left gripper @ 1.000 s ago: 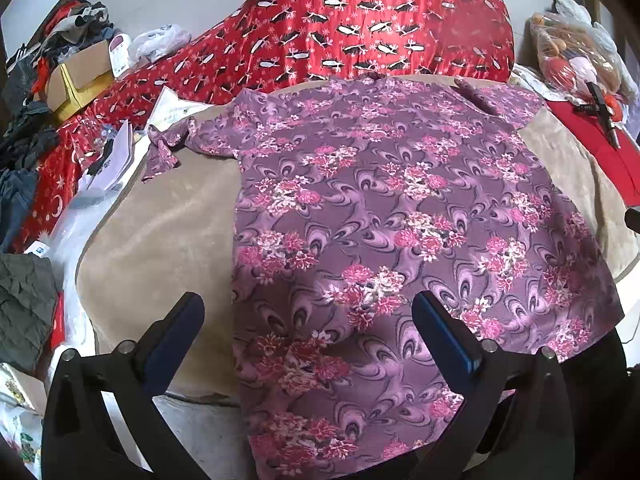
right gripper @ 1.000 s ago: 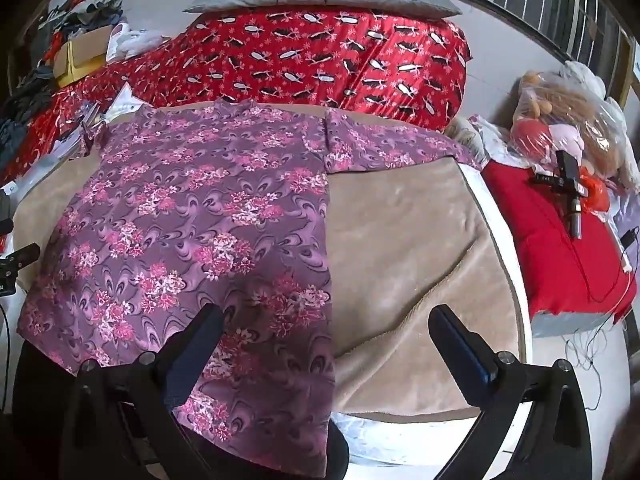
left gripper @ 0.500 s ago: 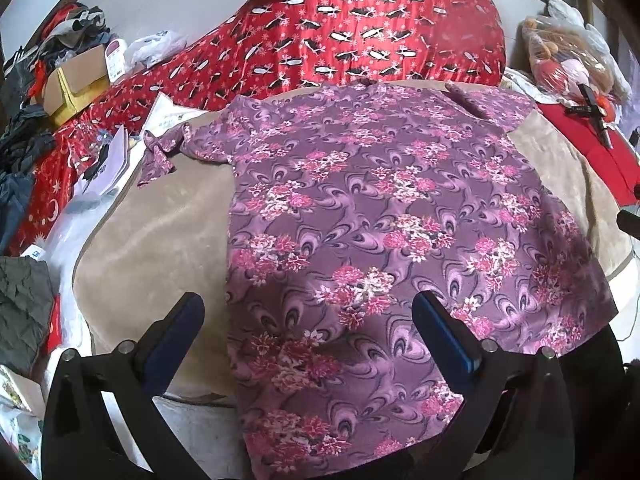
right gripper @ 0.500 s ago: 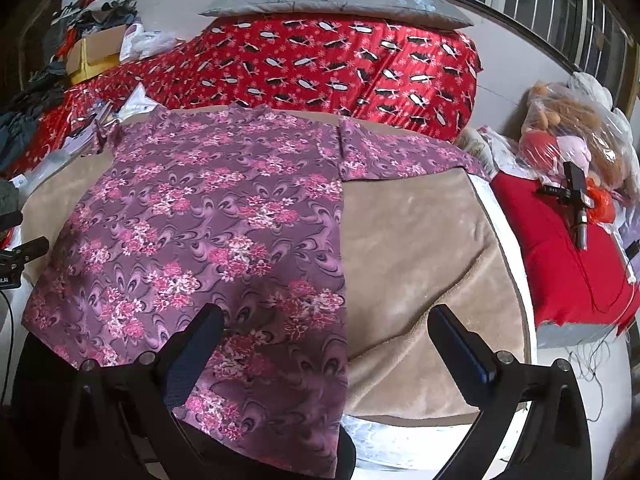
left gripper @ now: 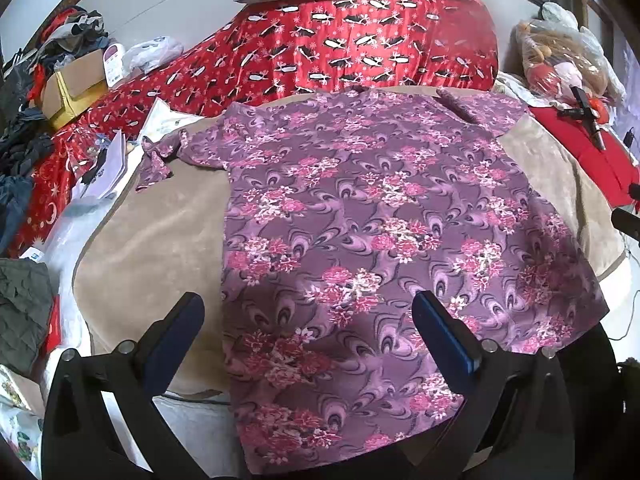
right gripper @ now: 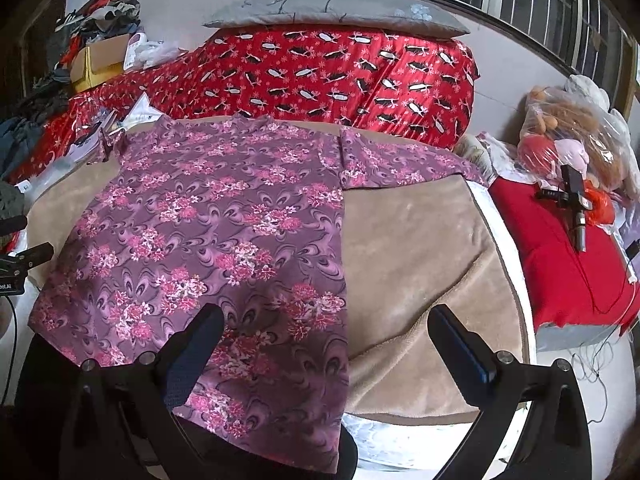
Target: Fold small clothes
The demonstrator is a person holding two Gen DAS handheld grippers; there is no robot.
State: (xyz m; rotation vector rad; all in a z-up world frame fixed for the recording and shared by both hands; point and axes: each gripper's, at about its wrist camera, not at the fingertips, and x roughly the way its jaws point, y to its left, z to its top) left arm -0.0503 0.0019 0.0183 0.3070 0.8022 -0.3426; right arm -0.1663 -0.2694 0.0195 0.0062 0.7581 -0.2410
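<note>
Left gripper [left gripper: 308, 312]: jaws wide, empty, hovering over near left hem; slightly higher and farther back than a second ago.

Purple floral shirt [left gripper: 384, 240]: spread flat on beige blanket [left gripper: 152, 240], collar toward red quilt [left gripper: 360, 48], hem hanging off near edge. Left sleeve [left gripper: 160, 160] crumpled; right sleeve [right gripper: 400, 160] laid out flat. Cloth itself unmoved.

Right gripper [right gripper: 328, 320]: jaws wide, empty, over right side seam; likewise pulled back.

Likely meaning: spreading done, no fold begun; probably sleeve first.

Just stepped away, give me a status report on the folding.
Both claws, left and right, open, empty. Purple floral shirt flat on beige blanket, unfolded. Nothing blocking.
</note>
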